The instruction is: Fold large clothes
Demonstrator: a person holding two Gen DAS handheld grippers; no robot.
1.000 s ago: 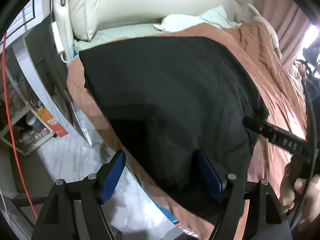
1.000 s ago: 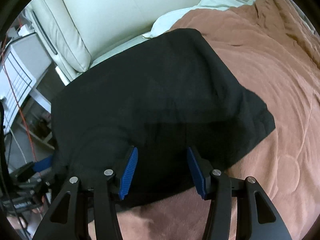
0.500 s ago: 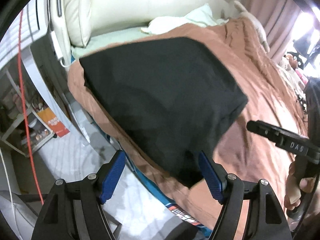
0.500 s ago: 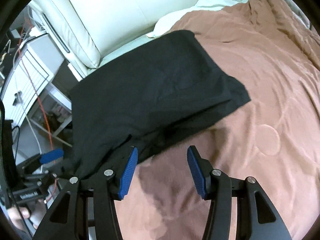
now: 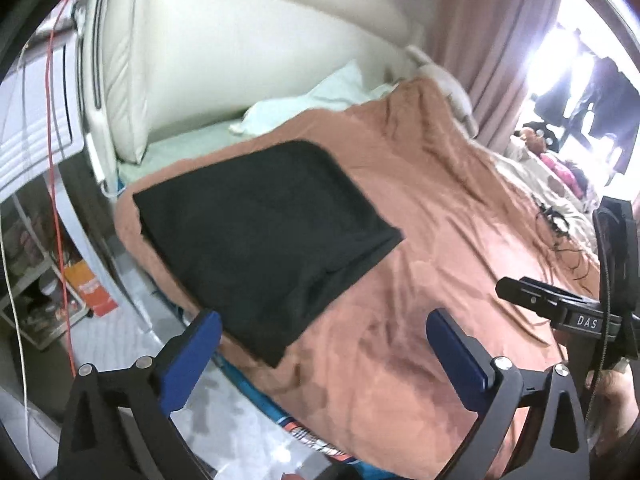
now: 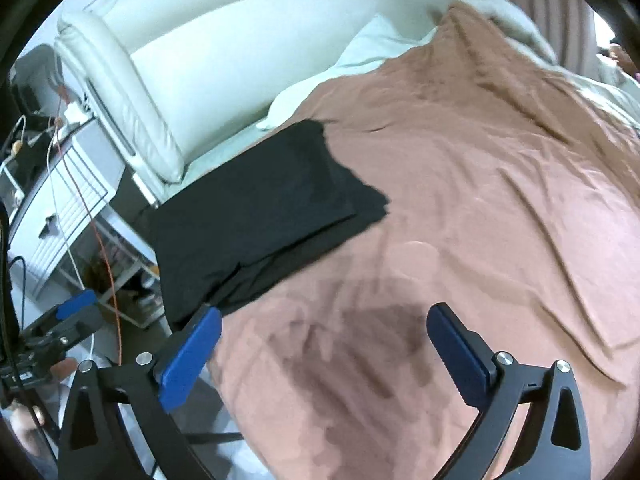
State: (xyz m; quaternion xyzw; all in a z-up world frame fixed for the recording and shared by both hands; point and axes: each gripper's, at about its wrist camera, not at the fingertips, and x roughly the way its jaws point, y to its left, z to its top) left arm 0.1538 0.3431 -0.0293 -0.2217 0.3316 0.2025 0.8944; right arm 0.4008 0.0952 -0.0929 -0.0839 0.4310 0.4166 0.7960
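- Left wrist view, nearest first: the left gripper (image 5: 324, 344) has its blue-padded tongs spread wide with nothing between them, only bare blanket and a strip of floor showing through the gap.
- Right wrist view, same deal: the right gripper (image 6: 324, 344) is wide and empty over the rust-brown fleece blanket (image 6: 480, 208), well back from the cloth.
- A bit farther out, the folded black fabric garment (image 5: 264, 224) lies as a flat rectangle on the near left corner of the bed, touching nothing but the blanket.
- Past it, at the far end, are the pale mint pillow (image 5: 320, 96) and the cream padded leather headboard (image 5: 248, 40).
- What could go wrong, as I see it: the garment's near left corner (image 6: 180, 296) sits right at the mattress edge and seems to hang slightly over it, so a nudge could slide it to the floor. From the right wrist view the lower layer also sticks out past the top one, so any further fold would probably come out crooked.
- Versus the earlier frames: both sets of tongs have just been opening, from partway to full spread. A second ago the black cloth filled the space between each pair; now it's out of both and looks much smaller and farther off.
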